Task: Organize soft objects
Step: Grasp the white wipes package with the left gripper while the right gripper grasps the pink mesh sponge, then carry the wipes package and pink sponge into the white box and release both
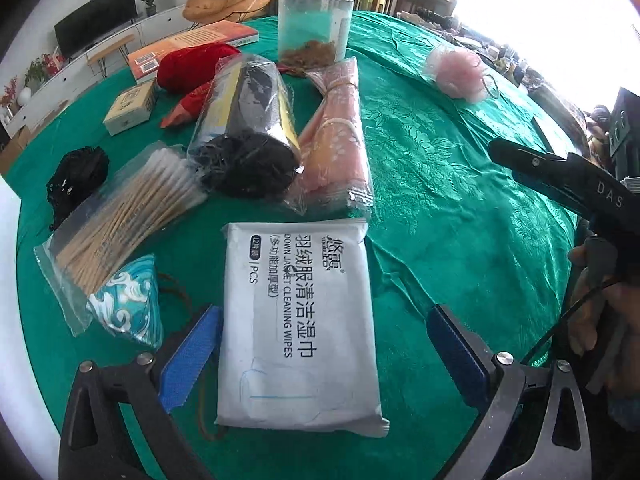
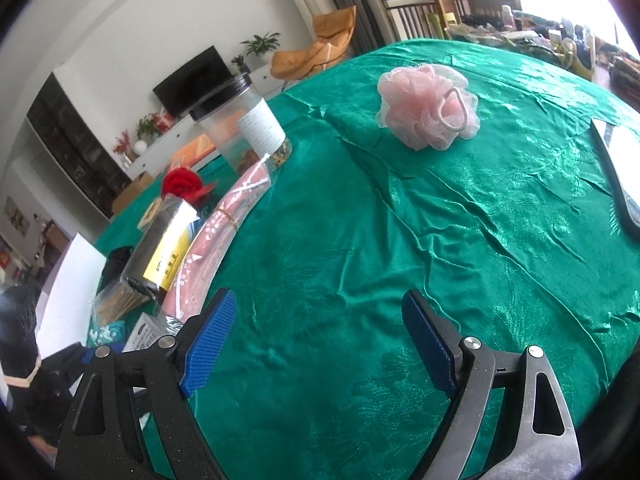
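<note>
My left gripper (image 1: 320,344) is open, its blue pads on either side of a white pack of cleaning wipes (image 1: 300,320) lying on the green tablecloth (image 1: 440,184). Behind the pack lie a bagged pink cloth (image 1: 340,140), a bagged black item (image 1: 248,128), a bag of cotton swabs (image 1: 120,216), a black mesh ball (image 1: 78,180) and a red soft item (image 1: 192,66). A pink bath pouf (image 1: 460,74) sits far right. My right gripper (image 2: 316,340) is open over bare cloth, well short of the pink bath pouf (image 2: 428,106).
A clear jar with a black lid (image 1: 316,20) stands at the back, next to a book (image 1: 192,46) and a small box (image 1: 130,106). A blue patterned pouch (image 1: 128,300) lies near my left finger. A dark curved object (image 2: 616,184) rests at the right edge.
</note>
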A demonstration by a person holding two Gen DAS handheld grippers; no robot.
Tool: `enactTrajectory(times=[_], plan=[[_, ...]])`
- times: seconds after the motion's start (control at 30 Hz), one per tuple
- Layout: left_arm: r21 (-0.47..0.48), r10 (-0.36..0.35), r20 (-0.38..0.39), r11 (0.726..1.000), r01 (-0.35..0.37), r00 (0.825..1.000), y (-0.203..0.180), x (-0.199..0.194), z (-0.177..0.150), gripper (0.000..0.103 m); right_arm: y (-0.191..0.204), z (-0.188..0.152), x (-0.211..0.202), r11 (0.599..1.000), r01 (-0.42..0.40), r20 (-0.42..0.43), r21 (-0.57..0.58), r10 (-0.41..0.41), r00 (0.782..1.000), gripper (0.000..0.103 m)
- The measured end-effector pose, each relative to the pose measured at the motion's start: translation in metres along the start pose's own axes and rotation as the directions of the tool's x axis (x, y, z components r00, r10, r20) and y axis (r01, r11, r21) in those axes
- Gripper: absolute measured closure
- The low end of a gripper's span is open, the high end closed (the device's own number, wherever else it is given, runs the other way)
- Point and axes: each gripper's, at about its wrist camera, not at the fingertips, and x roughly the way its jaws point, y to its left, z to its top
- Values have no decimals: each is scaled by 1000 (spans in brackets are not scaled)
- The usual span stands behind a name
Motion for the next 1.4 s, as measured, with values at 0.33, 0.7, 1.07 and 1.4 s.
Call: enactTrajectory(times=[0.33, 0.7, 1.07, 1.4], plan=[[-56, 185, 27, 981, -183, 982, -16, 7, -9, 34, -43, 44, -27, 997, -39, 154, 64, 29, 988, 16], [-286, 127, 116, 954, -90, 985, 21, -50, -26, 39, -86, 180, 116, 964, 174, -227, -202, -219, 949, 76], [-450, 211, 295, 891, -59, 932, 97, -151, -30, 39, 81, 220, 48, 938, -95, -19, -335, 94, 995, 77], [-643, 529, 142, 692, -328, 837, 189, -232, -152, 38, 310, 29, -13, 655, -645, -411, -393, 502, 761, 76]])
